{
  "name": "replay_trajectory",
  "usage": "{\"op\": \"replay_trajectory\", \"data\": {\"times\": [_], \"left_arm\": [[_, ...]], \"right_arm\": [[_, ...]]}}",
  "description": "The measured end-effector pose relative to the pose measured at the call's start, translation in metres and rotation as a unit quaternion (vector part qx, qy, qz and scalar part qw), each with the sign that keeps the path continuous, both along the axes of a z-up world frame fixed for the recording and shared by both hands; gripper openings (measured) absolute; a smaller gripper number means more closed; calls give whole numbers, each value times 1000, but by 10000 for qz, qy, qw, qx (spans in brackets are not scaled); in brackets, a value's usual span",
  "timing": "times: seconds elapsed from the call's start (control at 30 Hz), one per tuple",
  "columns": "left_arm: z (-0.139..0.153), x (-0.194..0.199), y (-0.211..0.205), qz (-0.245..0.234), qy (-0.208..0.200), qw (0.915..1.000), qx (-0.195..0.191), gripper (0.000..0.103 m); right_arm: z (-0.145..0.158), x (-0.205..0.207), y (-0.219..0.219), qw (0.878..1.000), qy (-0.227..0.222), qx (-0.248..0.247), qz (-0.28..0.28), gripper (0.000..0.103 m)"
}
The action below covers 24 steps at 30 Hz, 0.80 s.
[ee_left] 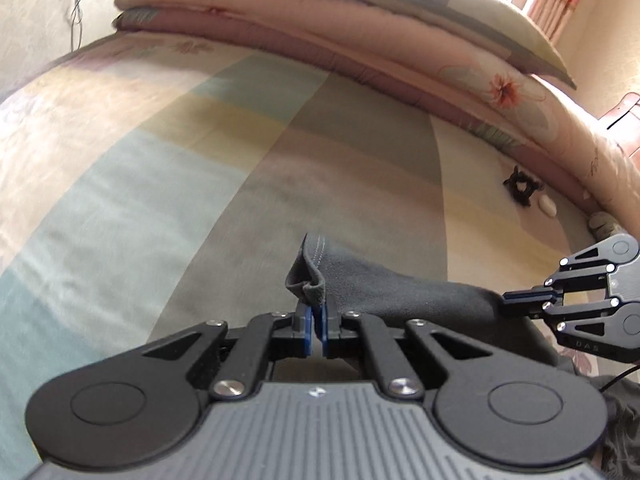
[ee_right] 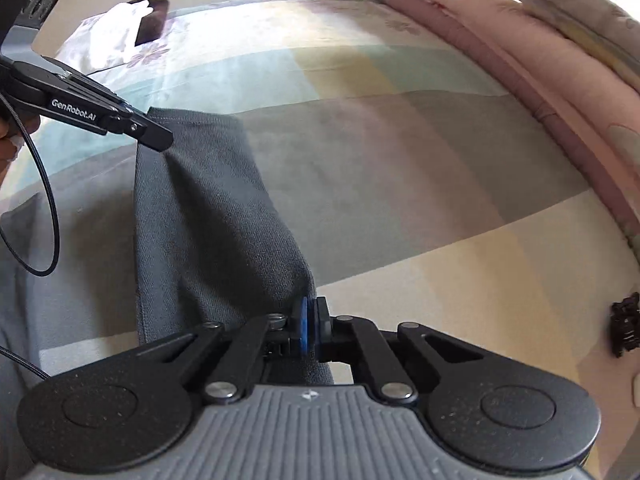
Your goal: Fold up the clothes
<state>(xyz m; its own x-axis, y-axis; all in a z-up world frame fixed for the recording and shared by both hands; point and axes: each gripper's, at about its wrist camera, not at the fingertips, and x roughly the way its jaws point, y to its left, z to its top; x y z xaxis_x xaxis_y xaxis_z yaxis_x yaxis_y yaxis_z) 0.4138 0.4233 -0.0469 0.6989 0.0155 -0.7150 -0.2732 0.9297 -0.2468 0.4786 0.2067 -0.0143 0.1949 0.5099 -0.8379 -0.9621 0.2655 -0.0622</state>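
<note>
Left gripper (ee_left: 316,322), lettered "GenRobot.AI", is clamped on a corner of the dark grey knit garment (ee_right: 212,208); right gripper (ee_right: 310,326) is pinched shut on another corner. Garment hangs stretched between them above the pastel striped bedsheet (ee_left: 160,160). Black plastic hair claw (ee_left: 522,190) lies near the folded pink floral quilt (ee_left: 400,52).

Two close wrist views, bed (ee_left: 120,200) shared

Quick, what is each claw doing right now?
Left gripper: shut on the grey garment.
Right gripper: shut on the same garment.
</note>
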Motion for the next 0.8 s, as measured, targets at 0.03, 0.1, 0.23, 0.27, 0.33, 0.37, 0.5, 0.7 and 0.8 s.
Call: {"op": "replay_trajectory", "data": {"times": [0.03, 0.1, 0.23, 0.27, 0.33, 0.37, 0.5, 0.7, 0.8], "left_arm": [[4, 11, 1, -84, -154, 9998, 41, 3], [-5, 28, 2, -105, -108, 9998, 96, 3], [-31, 61, 6, -73, 153, 9997, 186, 10], [-37, 70, 7, -65, 218, 9995, 209, 13], [-44, 68, 9, 44, 415, 9985, 360, 13], [-46, 64, 10, 110, 523, 9976, 450, 12], [-37, 42, 10, 193, 583, 9958, 673, 24], [-30, 39, -14, -264, 710, 9949, 666, 27], [-29, 51, -42, -613, 644, 9943, 582, 31]], "right_arm": [[2, 7, -1, 9999, -100, 18, -122, 4], [4, 22, -2, 9990, -229, 46, -387, 4], [-7, 46, -1, 9953, -223, 67, -944, 5], [-13, 52, -1, 9941, -136, 57, -1073, 6], [-22, 59, -1, 9912, -13, 47, -1320, 10], [-24, 60, -2, 9901, 20, 59, -1399, 12], [-20, 52, -24, 9889, 10, 194, -1474, 32], [-12, 44, -78, 9828, -10, -182, -1835, 33], [-10, 38, -116, 9763, -38, -476, -2111, 33]]}}
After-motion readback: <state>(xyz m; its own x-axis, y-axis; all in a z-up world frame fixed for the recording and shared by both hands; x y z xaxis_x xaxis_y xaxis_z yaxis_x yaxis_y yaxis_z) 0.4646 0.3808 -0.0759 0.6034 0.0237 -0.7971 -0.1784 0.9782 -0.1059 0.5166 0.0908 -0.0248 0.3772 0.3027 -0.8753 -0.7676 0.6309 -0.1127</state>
